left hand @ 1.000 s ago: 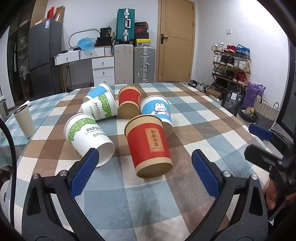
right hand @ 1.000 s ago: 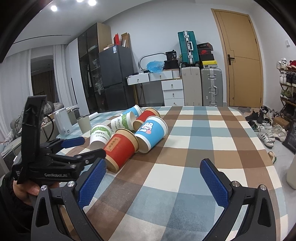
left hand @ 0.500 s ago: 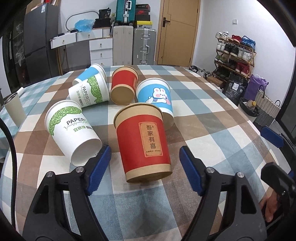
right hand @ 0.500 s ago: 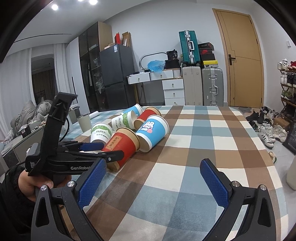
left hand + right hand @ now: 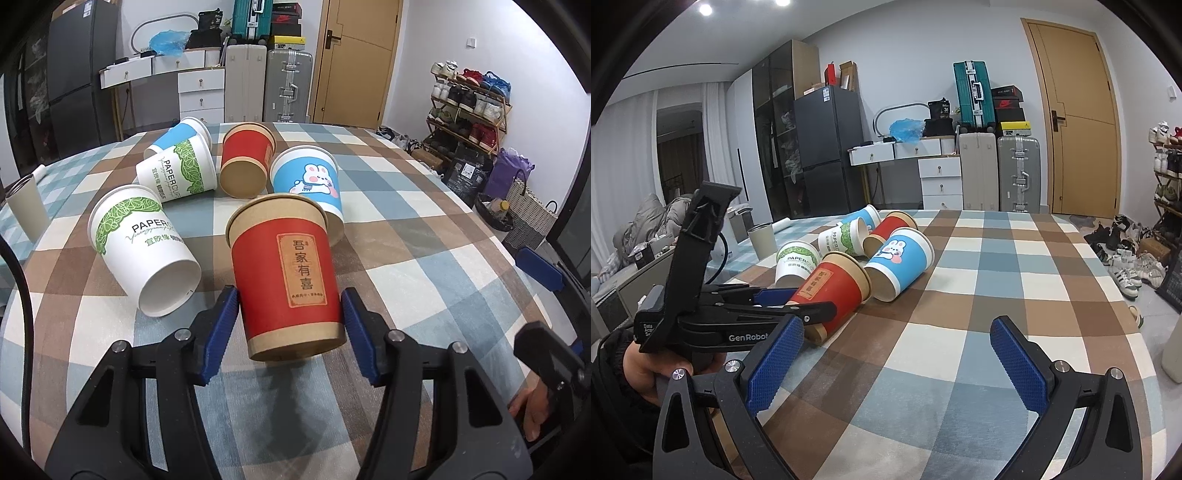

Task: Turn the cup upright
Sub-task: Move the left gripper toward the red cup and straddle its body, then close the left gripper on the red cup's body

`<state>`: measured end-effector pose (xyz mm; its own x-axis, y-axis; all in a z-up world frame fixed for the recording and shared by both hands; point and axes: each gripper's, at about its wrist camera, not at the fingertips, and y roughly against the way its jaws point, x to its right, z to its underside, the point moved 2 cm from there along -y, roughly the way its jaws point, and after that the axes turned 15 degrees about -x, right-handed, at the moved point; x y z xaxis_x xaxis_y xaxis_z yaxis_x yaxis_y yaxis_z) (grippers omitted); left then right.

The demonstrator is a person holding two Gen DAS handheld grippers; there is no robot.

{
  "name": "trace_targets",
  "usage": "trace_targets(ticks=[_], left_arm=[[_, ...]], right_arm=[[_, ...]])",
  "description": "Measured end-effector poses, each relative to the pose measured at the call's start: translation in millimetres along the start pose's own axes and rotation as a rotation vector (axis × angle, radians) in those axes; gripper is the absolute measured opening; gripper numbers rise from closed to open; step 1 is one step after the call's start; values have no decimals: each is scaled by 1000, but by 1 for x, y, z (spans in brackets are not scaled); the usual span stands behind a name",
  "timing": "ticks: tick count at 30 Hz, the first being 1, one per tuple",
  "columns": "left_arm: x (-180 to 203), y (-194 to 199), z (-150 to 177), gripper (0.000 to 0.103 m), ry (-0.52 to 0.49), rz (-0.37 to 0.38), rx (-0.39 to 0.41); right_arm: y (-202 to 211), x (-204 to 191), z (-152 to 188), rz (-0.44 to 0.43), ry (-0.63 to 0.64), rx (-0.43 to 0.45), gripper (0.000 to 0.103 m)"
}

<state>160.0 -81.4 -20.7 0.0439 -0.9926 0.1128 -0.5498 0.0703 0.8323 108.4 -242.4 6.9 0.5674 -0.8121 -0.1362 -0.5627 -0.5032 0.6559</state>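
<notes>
A red paper cup with a brown rim [image 5: 286, 280] lies on its side on the checked tablecloth, base toward me. My left gripper [image 5: 290, 328] has a blue pad on each side of the cup's base end, closed against it. In the right wrist view the same red cup [image 5: 834, 291] lies between the left gripper's fingers [image 5: 798, 310]. My right gripper [image 5: 897, 363] is open and empty above bare cloth to the right of the cups.
Several other cups lie on their sides: a white and green one [image 5: 144, 251], a second white and green one [image 5: 177, 173], a blue rabbit cup [image 5: 310, 188], another red cup [image 5: 245, 164]. A grey tumbler [image 5: 26, 206] stands at the left edge.
My left gripper moved forward to the red cup and its fingers closed from wide open onto the cup's base end. The right gripper stayed in place, open.
</notes>
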Motion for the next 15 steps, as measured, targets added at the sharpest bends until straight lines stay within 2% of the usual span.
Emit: trace_targets(ticks=[15], left_arm=[[-9, 44, 38, 55, 27, 22, 60]], right_arm=[[-8, -18, 1, -34, 33, -29, 103]])
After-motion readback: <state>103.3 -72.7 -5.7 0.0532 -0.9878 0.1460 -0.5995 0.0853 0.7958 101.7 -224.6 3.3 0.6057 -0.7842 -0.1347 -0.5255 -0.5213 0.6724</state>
